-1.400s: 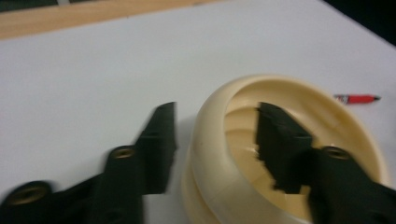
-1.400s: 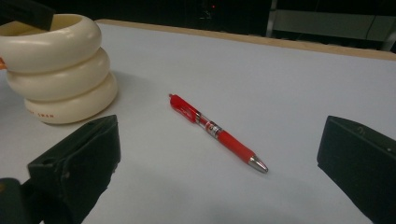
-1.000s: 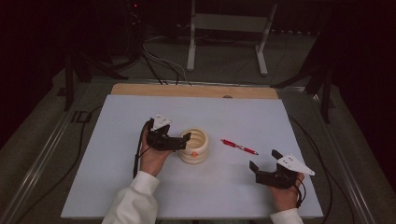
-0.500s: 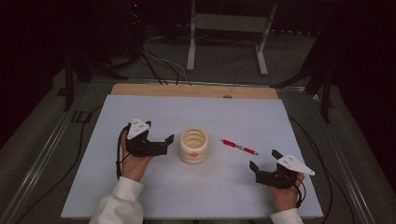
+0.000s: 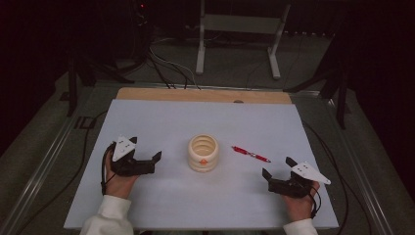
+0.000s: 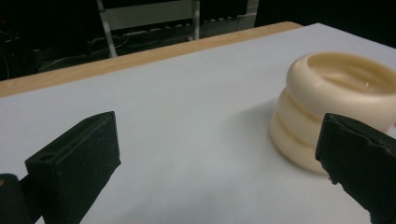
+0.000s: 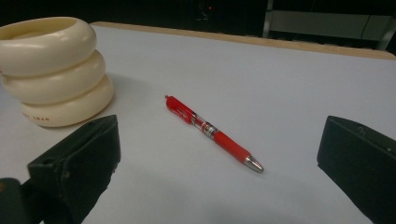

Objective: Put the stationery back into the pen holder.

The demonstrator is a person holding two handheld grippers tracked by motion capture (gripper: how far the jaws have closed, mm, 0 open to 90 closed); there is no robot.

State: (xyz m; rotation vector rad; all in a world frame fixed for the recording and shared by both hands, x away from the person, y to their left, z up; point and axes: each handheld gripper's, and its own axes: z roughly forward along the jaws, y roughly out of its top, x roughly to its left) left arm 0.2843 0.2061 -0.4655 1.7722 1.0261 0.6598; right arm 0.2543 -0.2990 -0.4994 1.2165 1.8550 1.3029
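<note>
Your left tool rests on the near left part of the white counter, its jaws spread wide with nothing between them, pointing right toward the cream ringed holder. That holder stands upright near the middle of the counter, apart from your left tool; in the left gripper view the holder sits beyond the right jaw, with bare counter between the two jaws. Your right tool lies at the near right of the counter, jaws also wide apart and gripping nothing, aimed toward the far left. The red pen lies flat on the counter just right of the holder, not touching it, and a little beyond your right tool. In the right gripper view the pen lies diagonally between the two jaws but ahead of them, its silver tip toward the near right, and the holder stands at the far left.
</note>
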